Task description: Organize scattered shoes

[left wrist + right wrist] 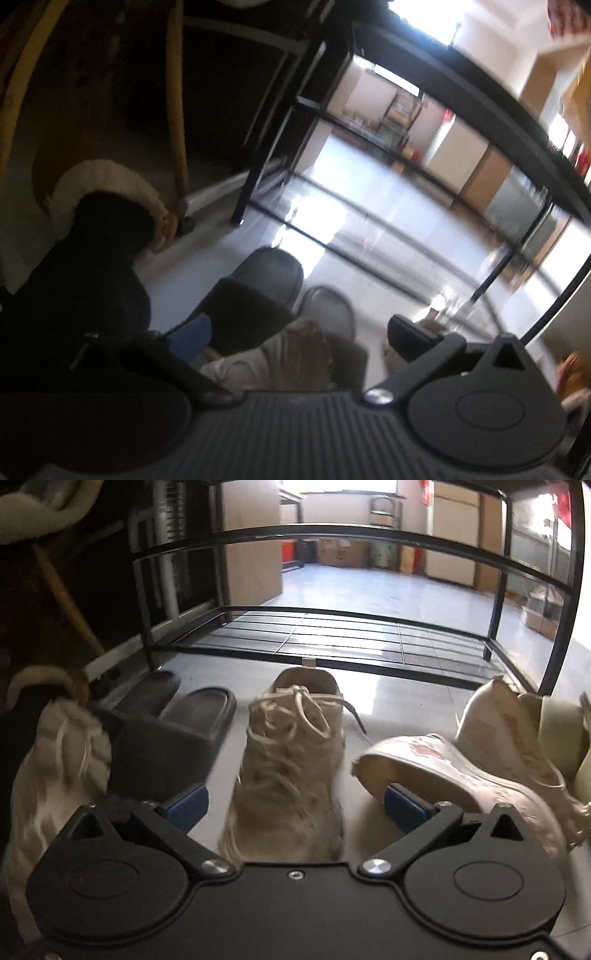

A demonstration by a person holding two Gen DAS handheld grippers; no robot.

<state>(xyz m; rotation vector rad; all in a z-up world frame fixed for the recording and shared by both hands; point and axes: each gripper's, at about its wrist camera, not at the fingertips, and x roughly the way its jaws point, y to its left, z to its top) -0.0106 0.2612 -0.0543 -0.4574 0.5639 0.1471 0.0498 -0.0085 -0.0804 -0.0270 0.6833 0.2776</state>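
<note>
- Right wrist view: right gripper (295,805) spread wide, jaws astride beige laced sneaker (291,760) on floor (388,698), gripping nothing.
- Soft upper, likely light; firmer hold judged at heel collar or sides, not loose laces.
- Pink-print shoe (461,775) tipped just beside; grey slippers (199,709) beyond.
- Black shoe rack (332,642) farthest, lowest shelf bare.
- Left gripper (299,332) spread, holding nothing, over blurred shoes.

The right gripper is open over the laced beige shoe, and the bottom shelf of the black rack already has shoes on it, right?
Not quite. In the right wrist view the rack's bottom shelf is bare. The right gripper is open over the laced beige shoe, as you said.
</note>
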